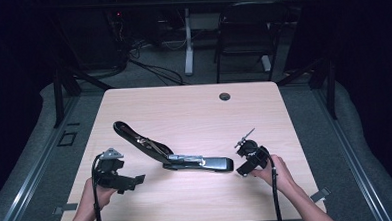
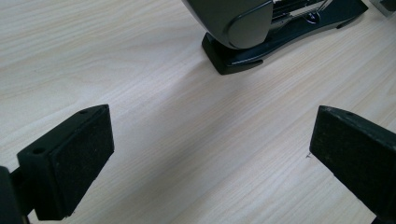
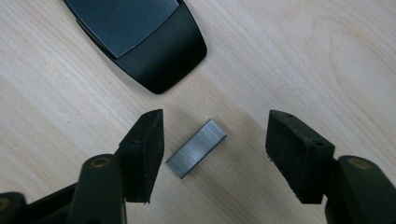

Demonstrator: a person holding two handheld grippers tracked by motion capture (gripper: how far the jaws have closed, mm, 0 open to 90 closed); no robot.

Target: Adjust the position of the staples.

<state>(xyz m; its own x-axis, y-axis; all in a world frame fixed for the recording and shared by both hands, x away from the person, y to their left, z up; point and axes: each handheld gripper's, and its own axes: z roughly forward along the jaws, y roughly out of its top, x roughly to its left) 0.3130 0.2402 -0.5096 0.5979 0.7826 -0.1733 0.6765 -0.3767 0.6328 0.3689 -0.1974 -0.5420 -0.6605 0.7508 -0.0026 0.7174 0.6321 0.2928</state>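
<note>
A strip of staples (image 3: 196, 149), grey and metallic, lies flat on the table (image 1: 194, 110) between the jaws of the right gripper (image 3: 215, 149); in the right gripper view it rests slantwise, its lower end close to the left pad, the right pad standing apart from it. No pad presses on the strip: the jaws stand partly open around it and hold nothing. Just beyond the strip in the same view lies the rounded black end of the stapler (image 3: 140, 37), near the strip but not touching it. In the high view the stapler (image 1: 176, 154) lies near the middle of the table's near half, opened out: its base lies flat and points toward the right gripper (image 1: 244, 168), while its top arm is swung back and rises toward the far left, with the metal magazine exposed between them. The right gripper is held by the right hand (image 1: 277, 174) at the right end of the stapler's base, tilted down toward the wood. The left gripper (image 1: 137, 180), in the left hand (image 1: 95, 195), sits near the table's front left edge, pointing toward the stapler. In the left gripper view its jaws are spread wide with bare table between them, and the stapler (image 2: 261, 32) lies ahead, well clear of the pads.
</note>
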